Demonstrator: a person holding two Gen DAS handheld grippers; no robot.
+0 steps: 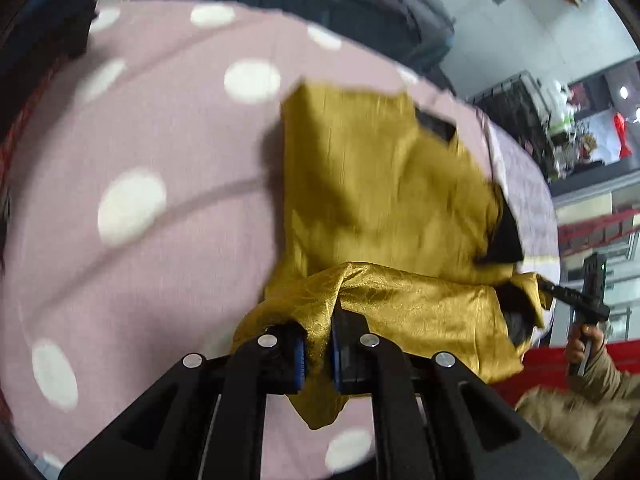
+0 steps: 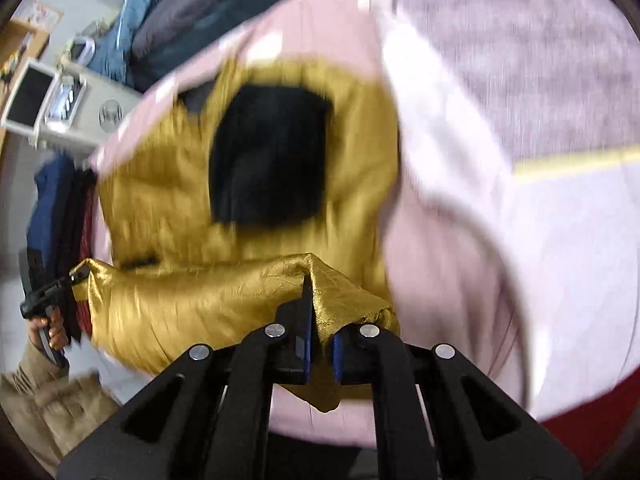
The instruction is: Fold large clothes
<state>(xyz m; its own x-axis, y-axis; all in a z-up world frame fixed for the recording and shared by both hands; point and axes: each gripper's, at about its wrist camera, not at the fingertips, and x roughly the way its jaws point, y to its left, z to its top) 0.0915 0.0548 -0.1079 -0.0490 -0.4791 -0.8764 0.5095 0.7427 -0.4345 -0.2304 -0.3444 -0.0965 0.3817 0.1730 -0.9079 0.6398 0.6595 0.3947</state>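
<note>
Gold satin garment (image 1: 384, 200): shiny mustard-gold fabric with black panels, one large black patch (image 2: 268, 156) facing up in the right wrist view. The far part lies on a pink bedspread (image 1: 160, 160) with white polka dots; the near edge is lifted and stretched between the two claws.

Left claw (image 1: 318, 354): closed on a fold of the gold fabric, a tail of cloth hanging below its blue pads.

Right claw (image 2: 320, 356): closed on the opposite corner of the same edge.

Background: dark folded bedding (image 2: 192, 20), probably blankets; blur prevents certainty.

Person: a tan sleeve (image 1: 592, 396).
</note>
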